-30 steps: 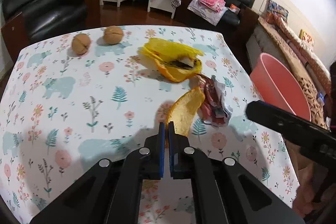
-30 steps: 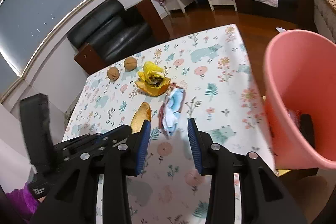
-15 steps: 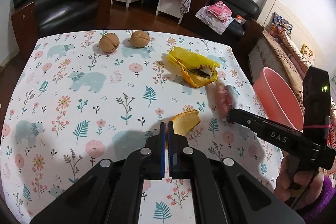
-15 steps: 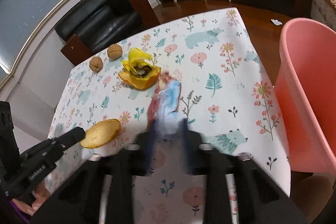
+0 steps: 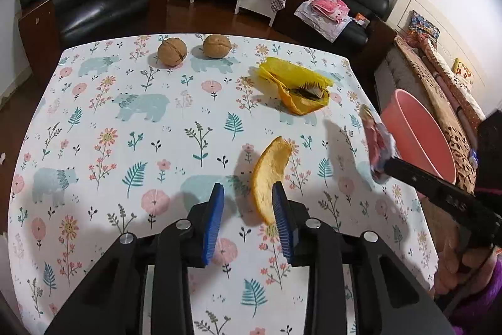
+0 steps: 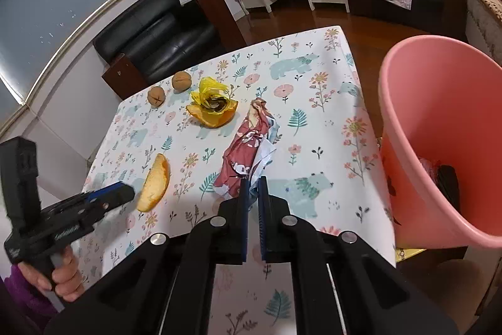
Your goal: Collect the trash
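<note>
My left gripper [image 5: 248,193] is open, with an orange peel [image 5: 269,175] lying on the table between its fingers, close to the right one. The peel also shows in the right wrist view [image 6: 155,182]. My right gripper [image 6: 254,186] is shut on a crumpled red and white wrapper [image 6: 249,146] and holds it lifted off the table; the wrapper shows in the left wrist view [image 5: 375,143] too. A pink bin [image 6: 439,102] stands to the right of the table, with dark trash inside. A yellow bag on orange peel [image 5: 298,87] lies further back.
Two walnuts [image 5: 172,51] [image 5: 217,45] sit near the table's far edge. The floral tablecloth [image 5: 125,131] covers the table. Black armchairs, a sofa and a checked-cloth table stand beyond. The bin [image 5: 420,131] is off the table's right edge.
My left gripper opened and now straddles the orange peel. My right gripper closed on the wrapper and lifted it off the table.
</note>
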Motion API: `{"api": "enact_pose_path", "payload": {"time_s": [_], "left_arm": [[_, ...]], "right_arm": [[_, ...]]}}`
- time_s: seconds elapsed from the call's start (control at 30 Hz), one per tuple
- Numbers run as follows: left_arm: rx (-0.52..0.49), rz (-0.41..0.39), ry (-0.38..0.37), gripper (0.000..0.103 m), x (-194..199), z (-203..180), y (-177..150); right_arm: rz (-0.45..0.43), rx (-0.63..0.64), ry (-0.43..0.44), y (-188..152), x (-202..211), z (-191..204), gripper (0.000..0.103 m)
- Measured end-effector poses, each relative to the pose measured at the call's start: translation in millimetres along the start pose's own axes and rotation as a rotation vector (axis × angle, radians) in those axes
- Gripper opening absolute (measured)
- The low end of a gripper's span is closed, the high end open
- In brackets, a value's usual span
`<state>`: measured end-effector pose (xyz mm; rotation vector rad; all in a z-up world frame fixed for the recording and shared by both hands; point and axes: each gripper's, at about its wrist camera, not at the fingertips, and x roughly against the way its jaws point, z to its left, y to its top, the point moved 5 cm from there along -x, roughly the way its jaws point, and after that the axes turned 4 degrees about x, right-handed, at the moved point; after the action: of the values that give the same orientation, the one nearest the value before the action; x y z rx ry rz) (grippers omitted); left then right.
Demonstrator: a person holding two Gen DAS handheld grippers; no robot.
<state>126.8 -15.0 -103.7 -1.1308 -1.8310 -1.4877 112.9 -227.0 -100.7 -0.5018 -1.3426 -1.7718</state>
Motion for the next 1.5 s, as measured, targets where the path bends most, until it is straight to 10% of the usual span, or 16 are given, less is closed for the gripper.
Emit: {"api": "enact_pose_path", "payload": {"time_s": [0.3,0.4,0.73,1.5], "left_arm": [[-0.032,0.043,0.063,0.031,-22.3,-10.9,-7.3],[-0.043,0.036,0.068,0.009,-24.1,-14.6,-7.5],[-0.052,0.012,0.042,0.004,-9.5,-31.6,4.3],[-0.296,-0.017,-0.177,0.004,-10.9,-220.0,44.4]], "right_arm": [[-0.056,0.005,0.016,2.0,19.5,-2.4,0.006],[-0.055,0.006,0.02,1.5,19.7,-2.9,0.006],[-0.1,-0.016,0.033,4.8,32.9,-15.6,0.006],[-0.262,-0.212,-0.214,1.9,114.6,-139.3,0.006]]}}
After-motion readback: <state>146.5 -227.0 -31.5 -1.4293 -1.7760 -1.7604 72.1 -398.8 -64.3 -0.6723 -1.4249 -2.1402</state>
